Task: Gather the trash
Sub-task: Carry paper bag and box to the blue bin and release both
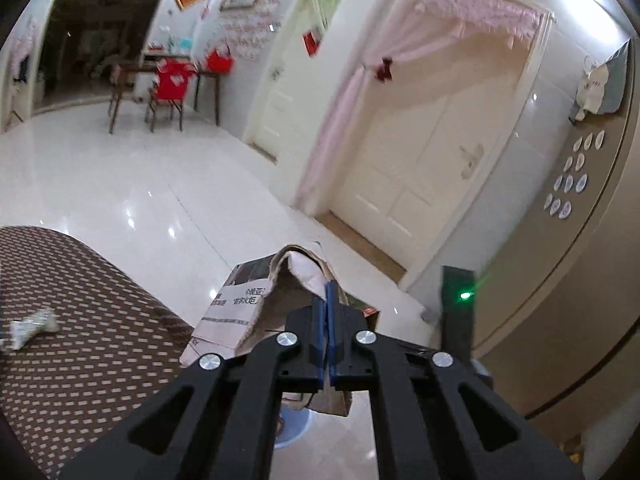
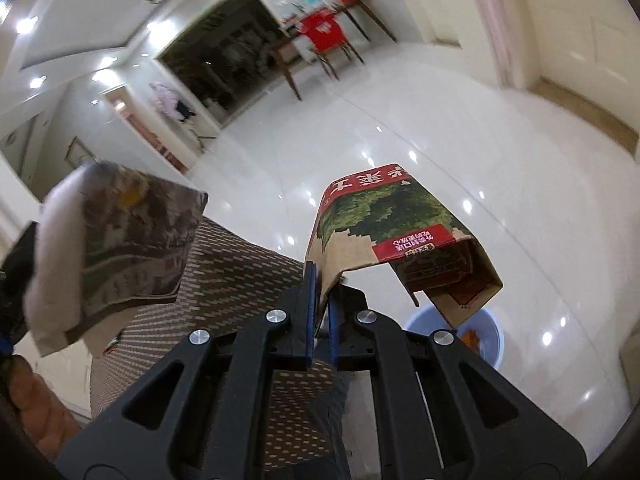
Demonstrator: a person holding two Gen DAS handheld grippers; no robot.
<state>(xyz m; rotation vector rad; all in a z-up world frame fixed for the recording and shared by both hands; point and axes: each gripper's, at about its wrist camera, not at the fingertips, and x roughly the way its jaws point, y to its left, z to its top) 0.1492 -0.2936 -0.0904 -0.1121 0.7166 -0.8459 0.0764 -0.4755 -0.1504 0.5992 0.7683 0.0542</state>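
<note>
1. Between the blue pads of the left tool [image 1: 327, 300], drawn narrow, sits one edge of a torn cardboard piece with printed text [image 1: 240, 312]; it is held in the air beside the brown patterned tabletop [image 1: 80, 340], clear of its surface.
2. Right tool [image 2: 321, 300] is likewise nearly closed, pinching the bare brown flap of a red-and-green carton [image 2: 384, 236]. The carton hangs over the white tiled floor [image 2: 400, 120], its open end drooping toward the blue basin [image 2: 494, 332].
3. Blue basin stands on the floor below the carton and just beside the tabletop edge; something orange lies in it already. Judged to be the collection point.
4. A crumpled silver wrapper [image 1: 34, 326] lies on the tabletop, well apart from the left tool, not yet collected.
5. Handling, as judgement: both pieces look light and thin, and the card bends under its own weight, so it may swing or slip. Hold on a flat single-layer edge, well into the pads, rather than at a corner.
6. Wrapper looks soft and slick; pinch across its twisted middle.
</note>
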